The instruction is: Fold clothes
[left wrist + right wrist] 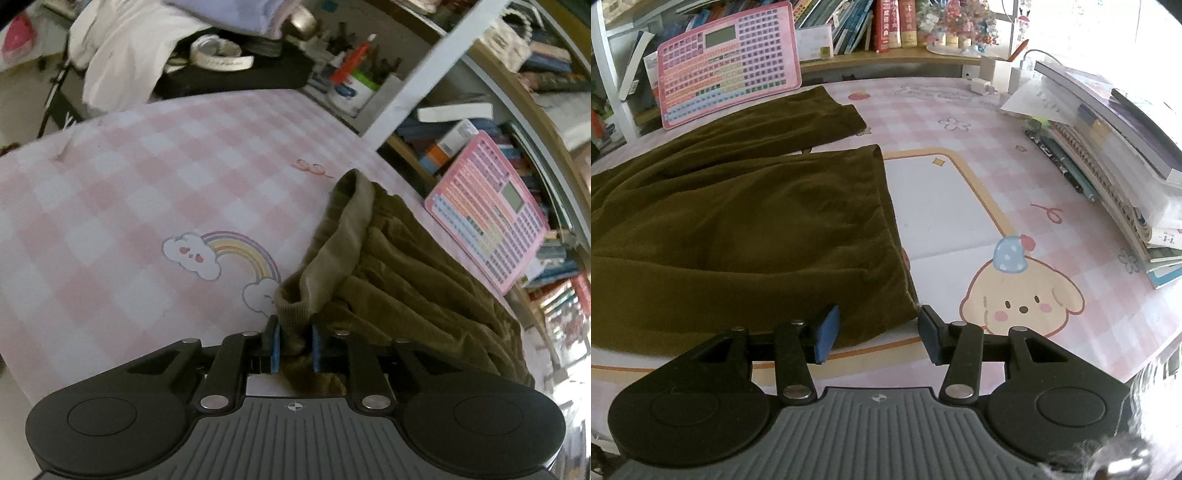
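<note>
Olive-green trousers [738, 221] lie spread on the pink checked table mat [997, 147], legs pointing toward the back. My left gripper [294, 341] is shut on the trousers' waistband [295, 317], with bunched cloth [406, 280] lifted and trailing to the right. My right gripper [877, 326] is open, its jaws either side of the near hem corner [908, 295] of one trouser leg, low over the mat.
A pink keyboard-style board [727, 62] leans against the bookshelf [886, 26] at the back. A stack of books and notebooks [1115, 147] lies at the right. White clothes [122, 48] and clutter [347, 70] sit beyond the mat's far edge.
</note>
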Tool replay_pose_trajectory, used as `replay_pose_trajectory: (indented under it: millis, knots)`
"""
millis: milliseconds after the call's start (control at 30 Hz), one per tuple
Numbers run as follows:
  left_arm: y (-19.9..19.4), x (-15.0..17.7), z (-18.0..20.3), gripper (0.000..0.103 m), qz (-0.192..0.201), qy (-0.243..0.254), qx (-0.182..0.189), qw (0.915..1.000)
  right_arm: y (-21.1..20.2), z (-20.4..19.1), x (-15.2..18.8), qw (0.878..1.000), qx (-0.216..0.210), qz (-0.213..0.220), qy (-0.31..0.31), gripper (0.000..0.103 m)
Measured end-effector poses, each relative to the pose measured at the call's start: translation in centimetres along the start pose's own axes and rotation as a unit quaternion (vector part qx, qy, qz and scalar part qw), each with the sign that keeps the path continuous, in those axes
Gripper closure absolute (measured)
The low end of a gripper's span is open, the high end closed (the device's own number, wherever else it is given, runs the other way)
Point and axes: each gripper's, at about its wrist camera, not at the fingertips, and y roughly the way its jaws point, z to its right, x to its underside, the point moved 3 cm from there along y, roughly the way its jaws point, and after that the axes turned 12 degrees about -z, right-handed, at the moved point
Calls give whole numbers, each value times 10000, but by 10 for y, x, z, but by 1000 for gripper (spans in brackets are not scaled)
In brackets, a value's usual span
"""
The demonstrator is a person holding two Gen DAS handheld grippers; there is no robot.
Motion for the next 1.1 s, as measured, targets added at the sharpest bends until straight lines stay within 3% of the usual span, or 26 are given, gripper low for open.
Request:
replay_pose_trajectory:
  millis: [100, 300, 600, 933, 1100]
  knots:
    - [-7, 2, 7, 84, 50, 344, -141, 9993, 1, 0, -1, 10000, 29, 16, 25, 59]
    - [-19, 7, 15, 58, 89, 727, -458, 9963, -1, 3, -2, 9997, 35, -15, 234, 59]
    - [-31, 20, 48, 56, 89, 1516, -317, 9879, -18, 1, 3, 9992, -27, 161, 352, 59]
    - [-27, 44, 87, 54, -190, 2251, -60, 9741, -32, -10, 15, 9992, -108, 233, 320, 59]
    - [-25, 60, 100, 49, -316, 2597, -54, 9651, -36, -16, 24, 9993, -157, 227, 258, 52]
